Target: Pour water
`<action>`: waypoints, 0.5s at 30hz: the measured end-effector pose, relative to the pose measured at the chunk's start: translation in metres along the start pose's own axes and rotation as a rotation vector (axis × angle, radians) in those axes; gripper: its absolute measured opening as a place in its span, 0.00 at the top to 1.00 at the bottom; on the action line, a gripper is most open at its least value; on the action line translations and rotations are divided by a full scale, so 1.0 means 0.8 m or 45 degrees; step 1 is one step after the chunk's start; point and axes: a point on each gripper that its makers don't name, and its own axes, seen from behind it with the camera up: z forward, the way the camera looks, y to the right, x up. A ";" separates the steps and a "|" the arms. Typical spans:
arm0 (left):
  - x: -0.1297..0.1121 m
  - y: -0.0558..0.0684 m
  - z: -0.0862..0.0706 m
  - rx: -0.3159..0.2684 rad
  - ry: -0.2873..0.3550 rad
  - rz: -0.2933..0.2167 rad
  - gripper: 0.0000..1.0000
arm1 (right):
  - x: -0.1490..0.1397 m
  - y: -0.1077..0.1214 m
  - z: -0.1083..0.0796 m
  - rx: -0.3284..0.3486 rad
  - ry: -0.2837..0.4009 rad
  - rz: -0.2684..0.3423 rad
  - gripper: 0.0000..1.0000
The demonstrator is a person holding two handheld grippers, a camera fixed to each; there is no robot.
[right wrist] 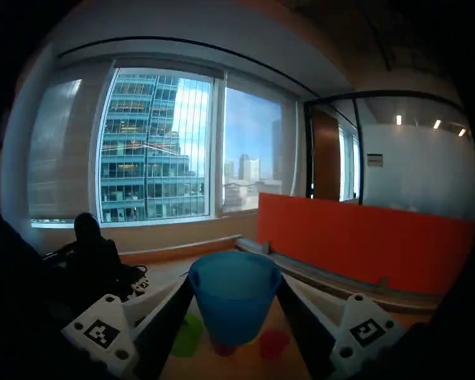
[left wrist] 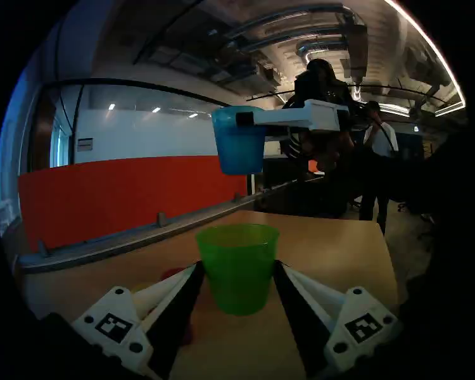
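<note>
You are at the step just ahead of the pour, with both cups in hand. Your left gripper (left wrist: 237, 265) is clamped on the green cup (left wrist: 237, 278), one finger on each side of it. The cup stands upright with its mouth open, low over the tabletop (left wrist: 345, 253); I cannot tell whether its base touches. Your right gripper (right wrist: 234, 282) is clamped the same way on the blue cup (right wrist: 234, 310). In the left gripper view that blue cup (left wrist: 239, 149) hangs upright, above and well beyond the green one and about level with it from side to side. No water shows in either cup, and none is falling. The next move, as I judge it, is to bring the blue cup back toward the left gripper until its lip is over the green mouth. Then roll the right gripper slowly and keep the left one steady, so the stream lands inside.
</note>
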 end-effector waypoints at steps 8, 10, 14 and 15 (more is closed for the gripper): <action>-0.009 0.001 0.000 -0.004 -0.023 -0.007 0.22 | -0.047 0.002 -0.004 0.005 -0.071 -0.013 0.10; -0.011 0.000 0.000 -0.004 -0.030 -0.008 0.21 | -0.058 0.001 -0.004 0.007 -0.093 -0.016 0.09; -0.017 -0.001 -0.001 -0.003 -0.045 -0.009 0.21 | -0.078 -0.001 -0.006 0.012 -0.141 -0.022 0.09; -0.018 -0.001 -0.001 -0.004 -0.049 -0.009 0.21 | -0.083 -0.002 -0.007 0.012 -0.152 -0.025 0.09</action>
